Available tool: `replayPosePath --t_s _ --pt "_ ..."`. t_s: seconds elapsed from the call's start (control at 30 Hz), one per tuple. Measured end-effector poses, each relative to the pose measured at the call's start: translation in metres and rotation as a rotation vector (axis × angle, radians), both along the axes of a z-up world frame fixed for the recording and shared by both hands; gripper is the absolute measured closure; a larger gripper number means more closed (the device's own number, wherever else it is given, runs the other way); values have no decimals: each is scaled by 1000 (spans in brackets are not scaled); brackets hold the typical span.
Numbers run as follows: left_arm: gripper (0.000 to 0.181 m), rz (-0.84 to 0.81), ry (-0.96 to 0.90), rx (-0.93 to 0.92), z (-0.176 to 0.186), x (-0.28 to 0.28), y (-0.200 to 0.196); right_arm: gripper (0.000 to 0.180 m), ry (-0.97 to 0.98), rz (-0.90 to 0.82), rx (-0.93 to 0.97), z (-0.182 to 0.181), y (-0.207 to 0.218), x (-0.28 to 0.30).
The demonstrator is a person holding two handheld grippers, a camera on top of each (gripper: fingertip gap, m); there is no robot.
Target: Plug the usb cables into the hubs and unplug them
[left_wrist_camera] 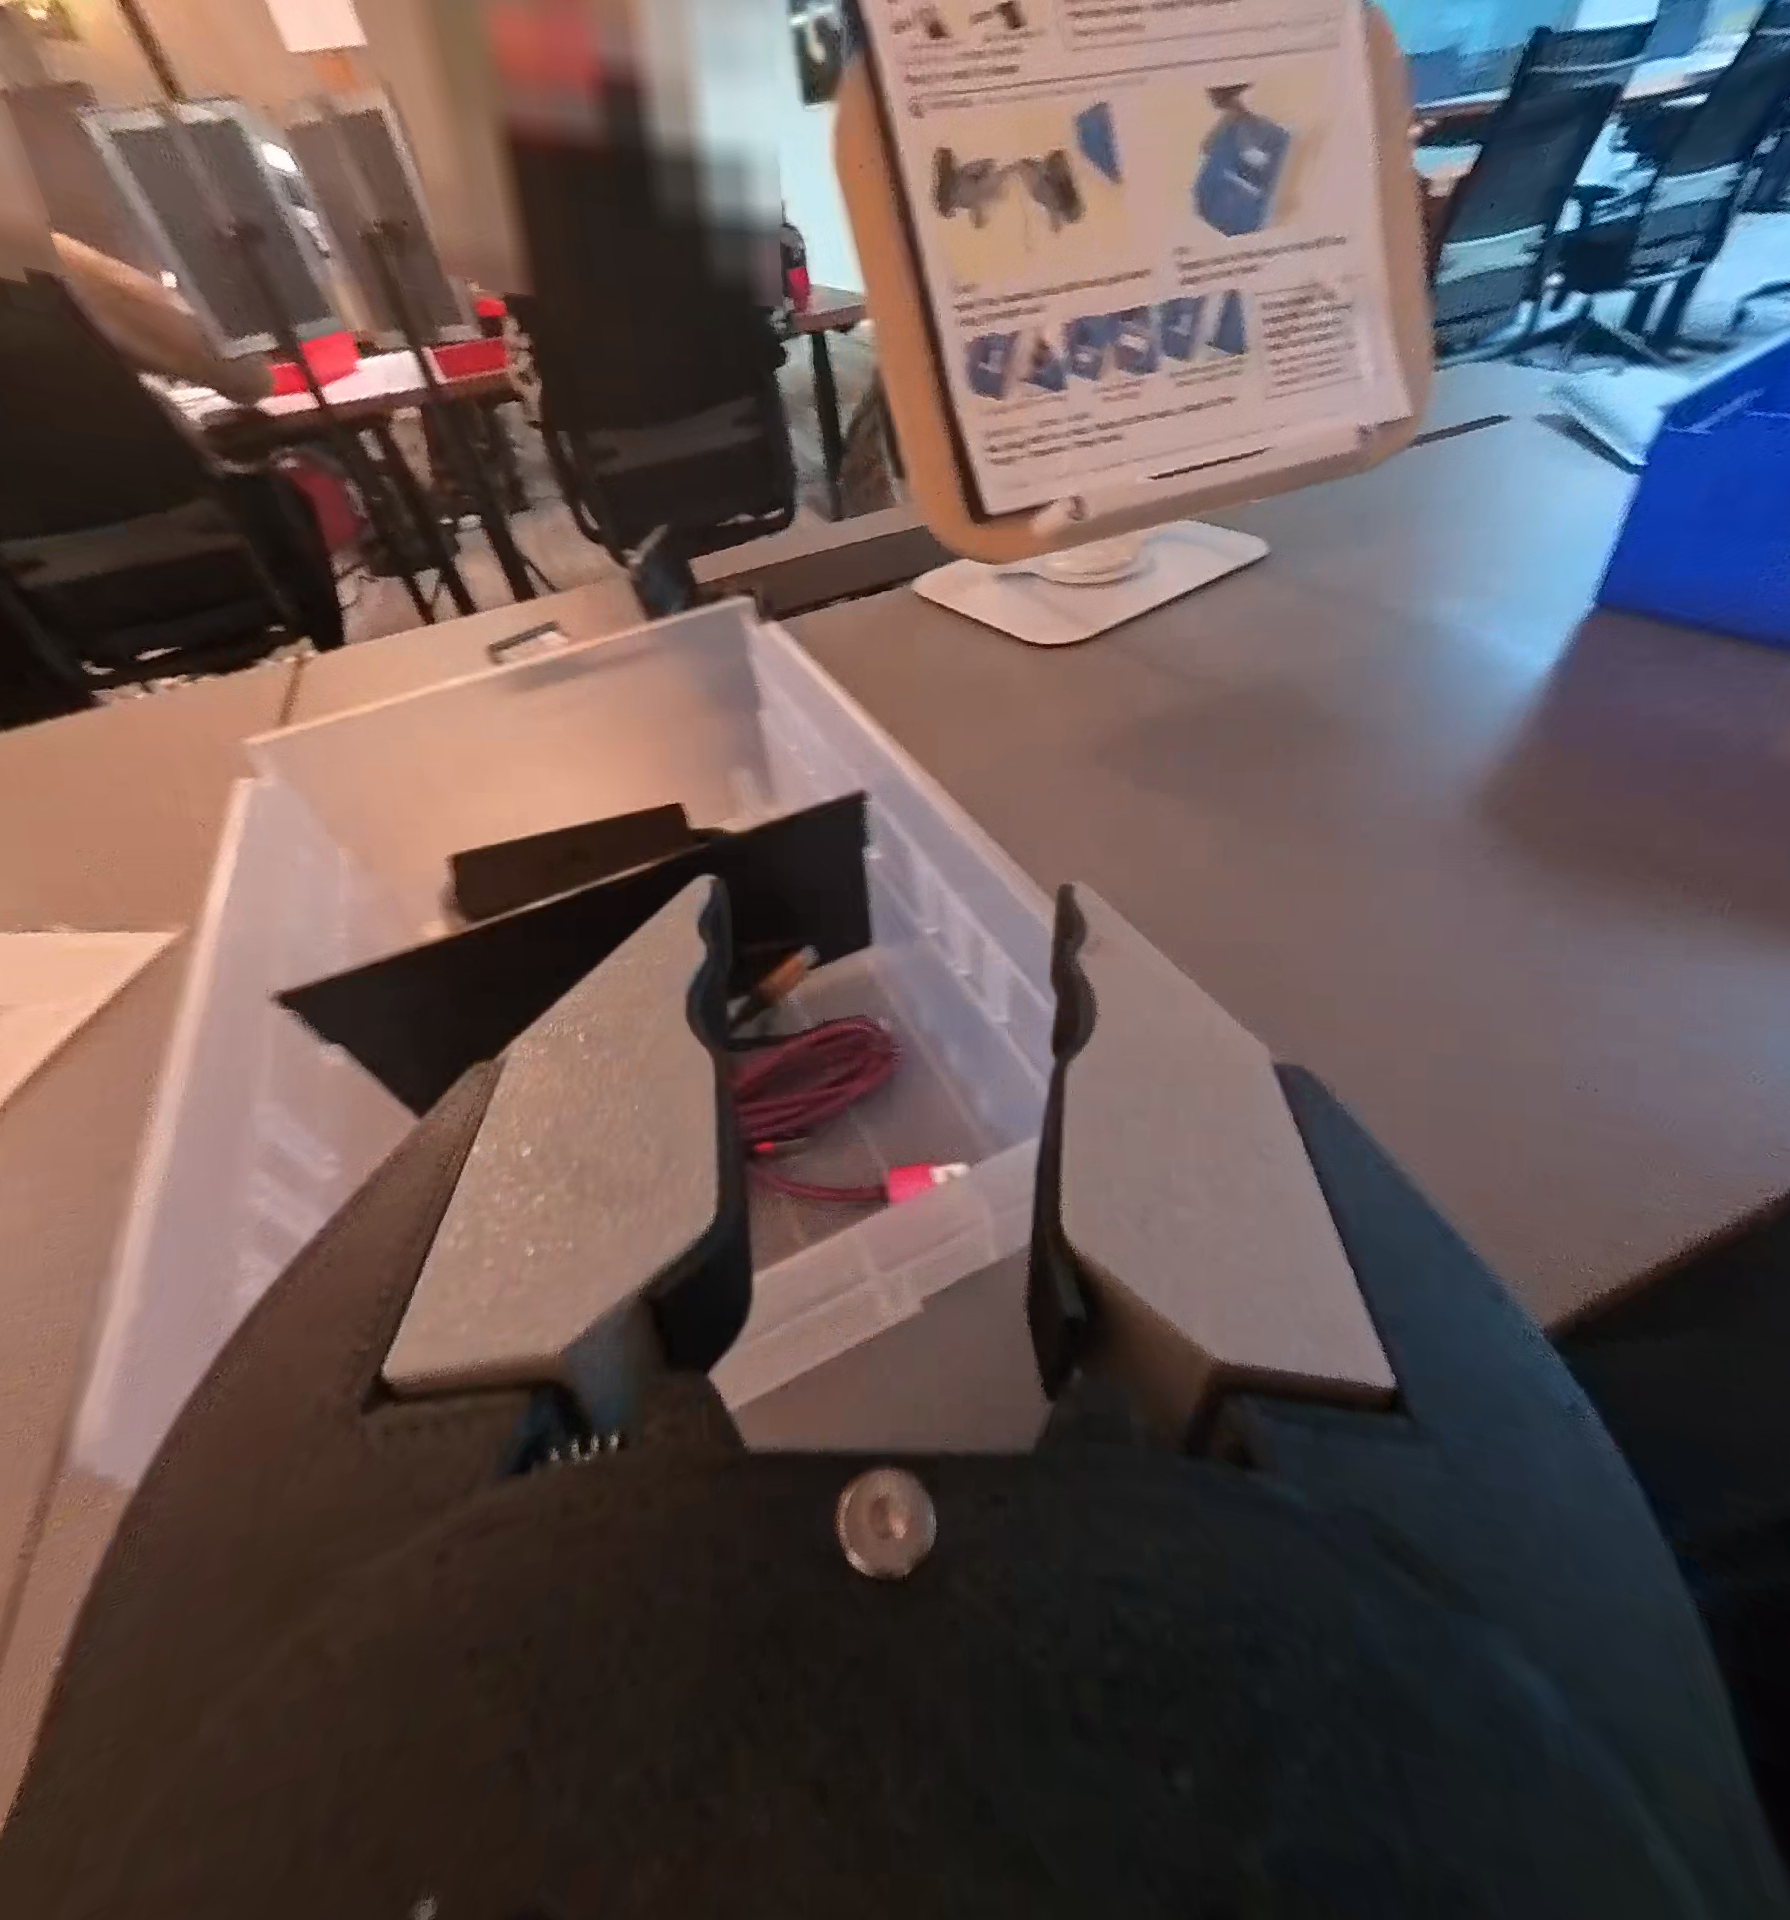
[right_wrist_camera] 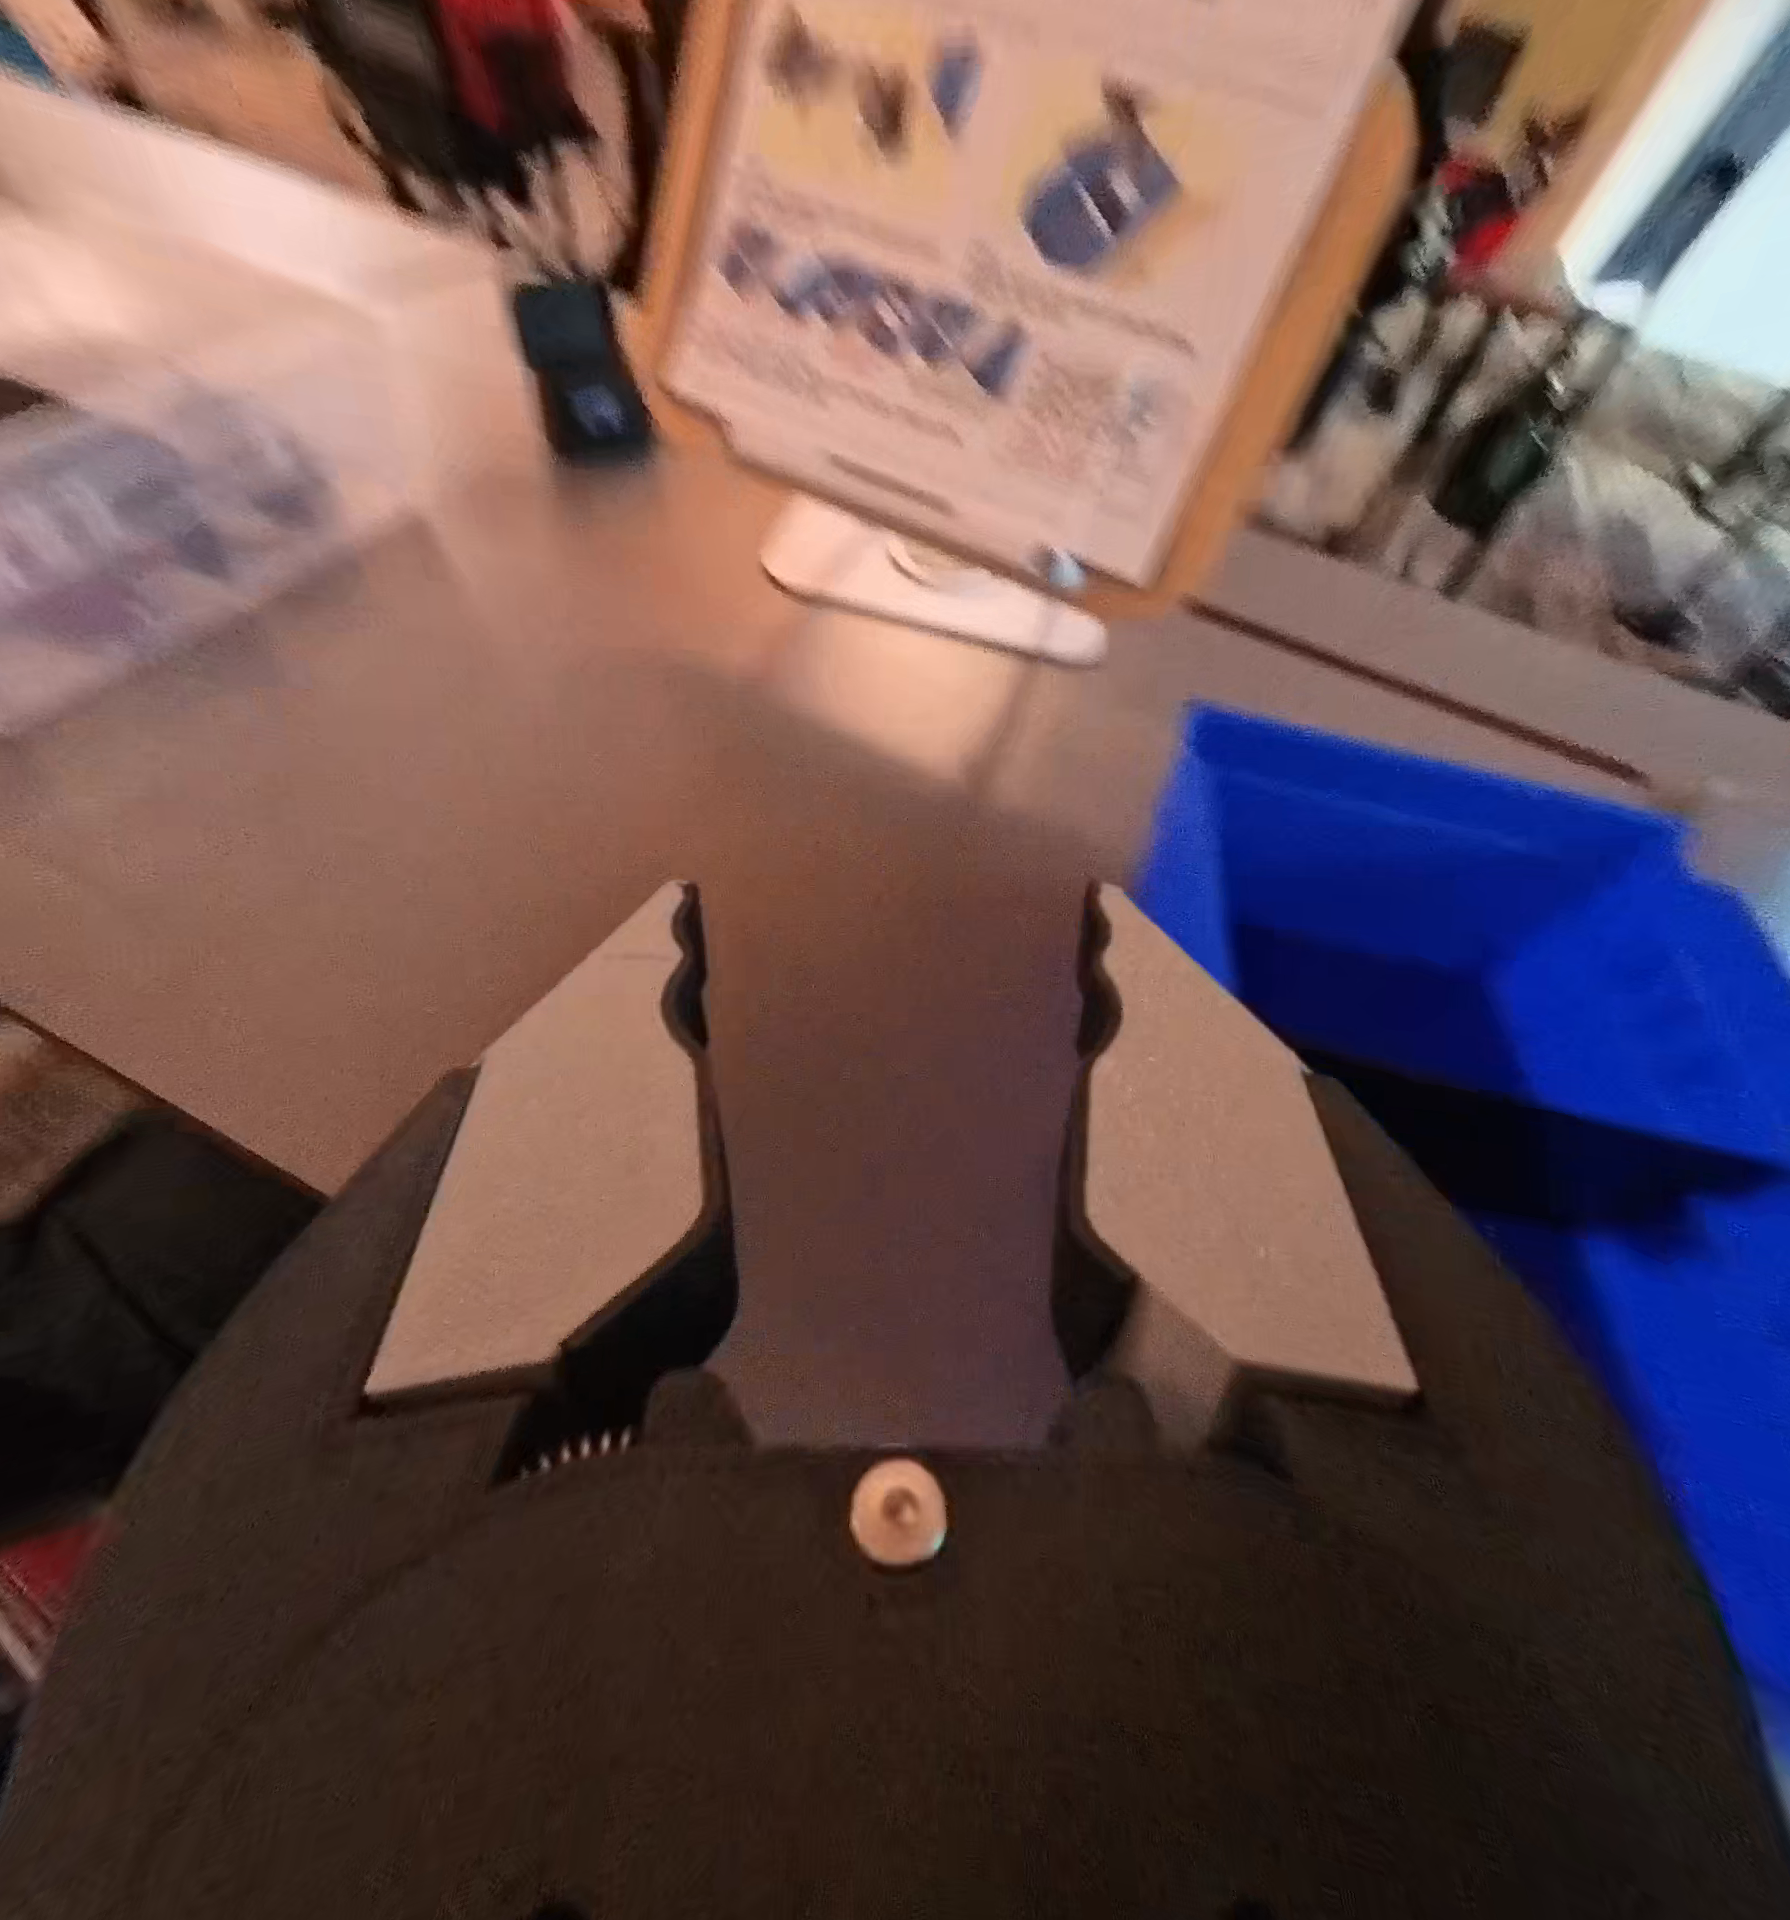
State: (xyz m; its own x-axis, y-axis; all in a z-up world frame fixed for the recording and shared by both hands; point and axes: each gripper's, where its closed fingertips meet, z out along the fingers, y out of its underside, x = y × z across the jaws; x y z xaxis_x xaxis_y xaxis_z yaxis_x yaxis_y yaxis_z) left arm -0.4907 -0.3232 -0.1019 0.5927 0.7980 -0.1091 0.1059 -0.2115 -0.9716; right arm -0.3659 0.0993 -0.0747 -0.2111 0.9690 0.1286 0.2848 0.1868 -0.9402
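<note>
In the left wrist view, a clear plastic bin stands on the table. Inside it lie a coiled red USB cable with a pink-red plug, an orange-tipped plug and black flat pieces, one a long black bar. My left gripper is open and empty, hovering over the bin's near end. In the right wrist view, my right gripper is open and empty above the bare table. The clear bin shows blurred at the far left.
A blue bin sits right of the right gripper; it also shows in the left wrist view. An instruction board on a white stand stands at the back. A small black device and a paper sheet lie on the table. Some 45 cm of space lies between my two pairs of fingers. The right gripper is farther from the orange-tipped plug, some 50 cm, than the left, some 15 cm.
</note>
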Motion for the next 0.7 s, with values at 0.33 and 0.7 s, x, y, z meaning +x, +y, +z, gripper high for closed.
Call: replayPosePath --t_s 0.33,0.7 --pt "123 160 -92 -124 -2 -60 -62 109 -35 155 55 -84 -80 -96" --pt "128 81 -152 -292 -9 -135 -53 114 -130 115 209 -133 -55 -126"
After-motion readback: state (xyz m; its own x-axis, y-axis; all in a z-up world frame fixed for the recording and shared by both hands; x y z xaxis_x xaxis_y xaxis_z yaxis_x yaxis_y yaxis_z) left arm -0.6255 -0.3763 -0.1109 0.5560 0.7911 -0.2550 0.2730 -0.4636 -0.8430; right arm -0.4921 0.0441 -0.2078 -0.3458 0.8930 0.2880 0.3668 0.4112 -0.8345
